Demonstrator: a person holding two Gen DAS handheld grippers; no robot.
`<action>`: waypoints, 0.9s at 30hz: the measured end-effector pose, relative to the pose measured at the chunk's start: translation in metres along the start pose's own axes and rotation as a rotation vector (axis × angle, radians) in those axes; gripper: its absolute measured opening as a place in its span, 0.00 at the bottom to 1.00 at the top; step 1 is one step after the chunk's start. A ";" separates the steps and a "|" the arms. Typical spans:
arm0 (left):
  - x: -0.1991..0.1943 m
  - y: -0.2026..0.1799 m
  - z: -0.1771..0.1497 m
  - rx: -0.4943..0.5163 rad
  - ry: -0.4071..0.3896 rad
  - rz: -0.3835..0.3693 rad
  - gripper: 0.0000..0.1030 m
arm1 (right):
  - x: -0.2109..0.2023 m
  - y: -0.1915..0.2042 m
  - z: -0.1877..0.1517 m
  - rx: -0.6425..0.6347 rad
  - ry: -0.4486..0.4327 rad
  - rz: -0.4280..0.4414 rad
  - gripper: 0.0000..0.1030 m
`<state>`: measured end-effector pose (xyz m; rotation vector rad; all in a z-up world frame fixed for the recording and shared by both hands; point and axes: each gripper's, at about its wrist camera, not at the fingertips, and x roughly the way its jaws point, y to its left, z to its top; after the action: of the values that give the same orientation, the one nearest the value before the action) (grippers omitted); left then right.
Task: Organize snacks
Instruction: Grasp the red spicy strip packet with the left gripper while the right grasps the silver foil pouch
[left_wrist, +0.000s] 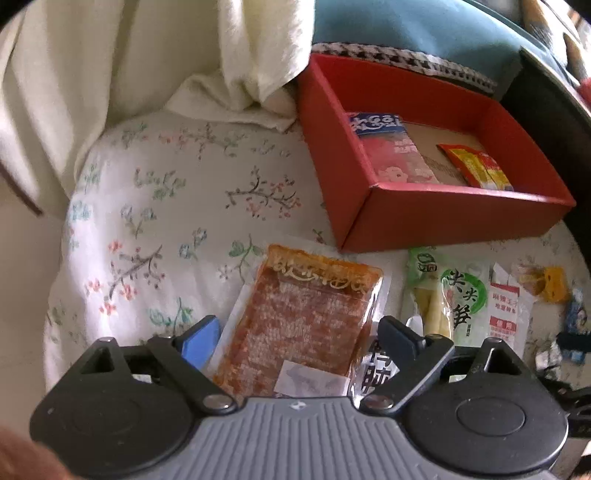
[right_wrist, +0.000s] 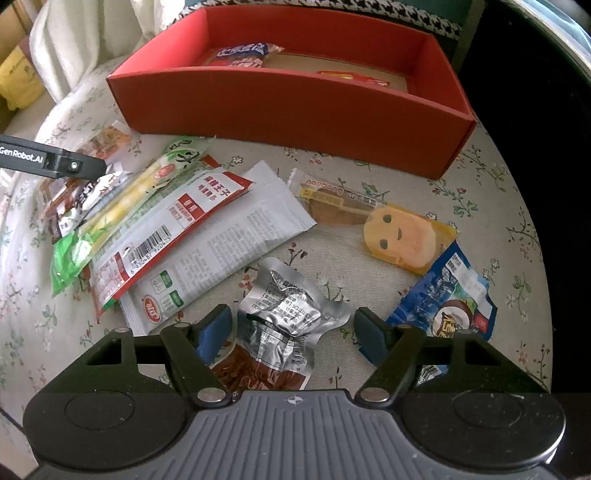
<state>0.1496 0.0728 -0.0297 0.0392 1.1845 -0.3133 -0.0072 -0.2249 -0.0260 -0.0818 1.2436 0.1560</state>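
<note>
The flat orange-red spicy snack packet (left_wrist: 301, 325) lies between the spread, empty left gripper (left_wrist: 299, 332), long axis pointing away toward the red cardboard box (left_wrist: 436, 218); the right gripper (right_wrist: 291, 332) gapes over a crumpled silver foil pouch (right_wrist: 284, 314).

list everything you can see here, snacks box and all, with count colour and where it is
red box: 1, red with brown floor, far side of the floral cloth
packets in the box: 2, a blue-and-pink one at left, a red-and-yellow one at right
orange-brown packet: 1, between the left gripper's fingers
green bamboo-shoot packet: 1, green and yellow, in the loose pile
red-and-white packet: 1, in the pile
white packet: 1, under the red-and-white one
yellow face lolly: 1, below the box
blue packet: 1, right of the right gripper
silver packet: 1, between the right gripper's fingers
left gripper: open
right gripper: open
</note>
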 end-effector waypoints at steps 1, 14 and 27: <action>-0.002 -0.002 -0.002 0.009 0.000 0.007 0.82 | 0.000 0.000 -0.001 -0.001 -0.001 0.000 0.77; -0.029 0.001 -0.022 0.017 -0.042 0.030 0.61 | -0.006 -0.006 -0.005 0.028 -0.023 0.002 0.69; -0.044 -0.004 -0.014 -0.015 -0.068 -0.028 0.61 | -0.008 -0.016 -0.002 0.097 -0.013 -0.013 0.74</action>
<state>0.1213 0.0811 0.0055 -0.0013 1.1207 -0.3275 -0.0093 -0.2414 -0.0196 -0.0045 1.2352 0.0845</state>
